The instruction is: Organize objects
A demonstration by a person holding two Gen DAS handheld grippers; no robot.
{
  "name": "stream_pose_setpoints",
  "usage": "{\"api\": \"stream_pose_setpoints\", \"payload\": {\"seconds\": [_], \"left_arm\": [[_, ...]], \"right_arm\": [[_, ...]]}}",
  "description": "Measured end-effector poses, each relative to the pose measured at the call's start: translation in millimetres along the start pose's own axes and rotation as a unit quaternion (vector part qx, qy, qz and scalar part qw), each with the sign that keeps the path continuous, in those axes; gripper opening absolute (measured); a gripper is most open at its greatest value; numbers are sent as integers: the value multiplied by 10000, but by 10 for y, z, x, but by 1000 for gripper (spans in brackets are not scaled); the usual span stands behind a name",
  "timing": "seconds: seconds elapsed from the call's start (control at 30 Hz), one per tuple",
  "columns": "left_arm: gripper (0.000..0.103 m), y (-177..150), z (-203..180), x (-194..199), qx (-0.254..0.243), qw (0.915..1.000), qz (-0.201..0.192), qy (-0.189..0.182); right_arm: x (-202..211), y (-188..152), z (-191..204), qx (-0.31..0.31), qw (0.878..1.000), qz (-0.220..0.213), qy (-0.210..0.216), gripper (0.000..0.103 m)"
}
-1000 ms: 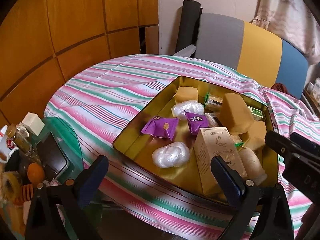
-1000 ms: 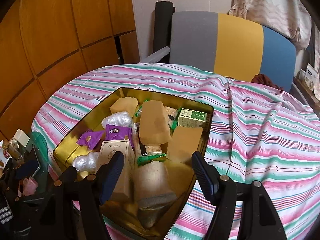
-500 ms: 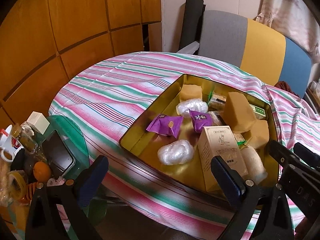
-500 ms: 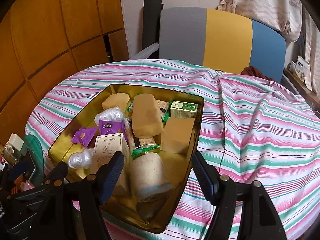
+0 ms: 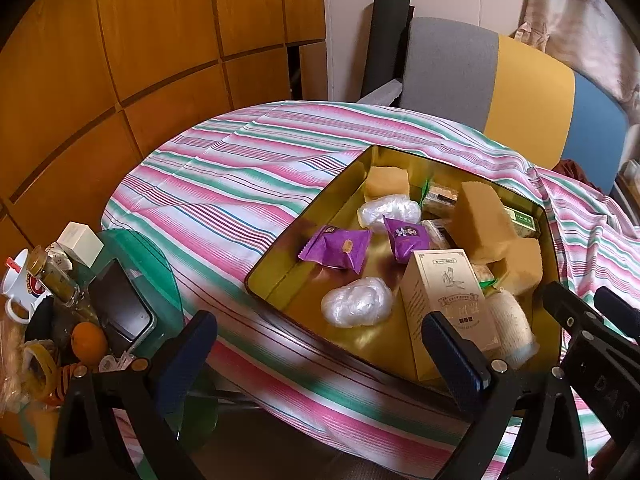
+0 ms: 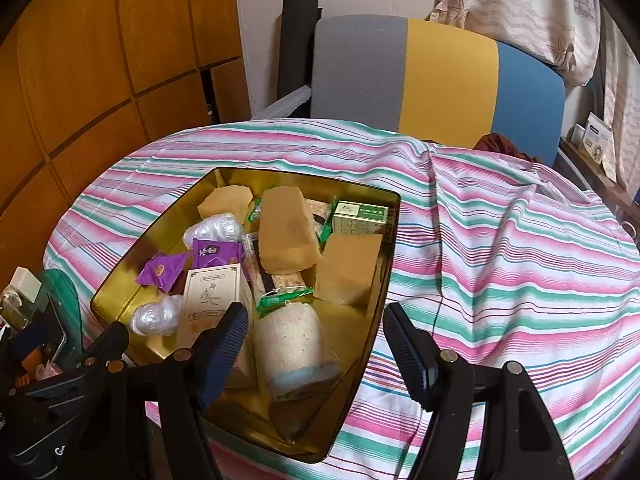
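I have both tools held back at the near edge of the table, the left gripper (image 5: 320,352) and right gripper (image 6: 316,340) with jaws spread wide and nothing between them — a stance that keeps the whole gold tray (image 6: 386,264) in sight. Every loose item lies inside that tray — purple packets (image 5: 336,248), tan blocks (image 6: 286,234), the cream carton (image 5: 448,300) — jumbled, so it fits either gathering just finished or sorting still ahead.

Round table under a striped cloth (image 5: 224,184), gold tin tray (image 6: 384,264) directly on it.
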State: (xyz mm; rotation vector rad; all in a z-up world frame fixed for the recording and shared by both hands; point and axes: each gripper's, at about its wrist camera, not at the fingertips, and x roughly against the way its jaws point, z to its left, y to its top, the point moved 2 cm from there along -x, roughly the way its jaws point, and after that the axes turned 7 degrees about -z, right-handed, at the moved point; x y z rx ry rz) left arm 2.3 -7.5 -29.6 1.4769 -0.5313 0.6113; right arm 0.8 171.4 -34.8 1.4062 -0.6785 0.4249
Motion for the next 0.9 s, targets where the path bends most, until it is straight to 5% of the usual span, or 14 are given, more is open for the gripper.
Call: {"api": "stream_pose_setpoints", "payload": {"seconds": [0.9], "left_arm": [[103, -27, 0, -9, 4, 9999, 128, -50]], "right_arm": [[-11, -26, -70, -115, 9999, -8, -116, 71]]}}
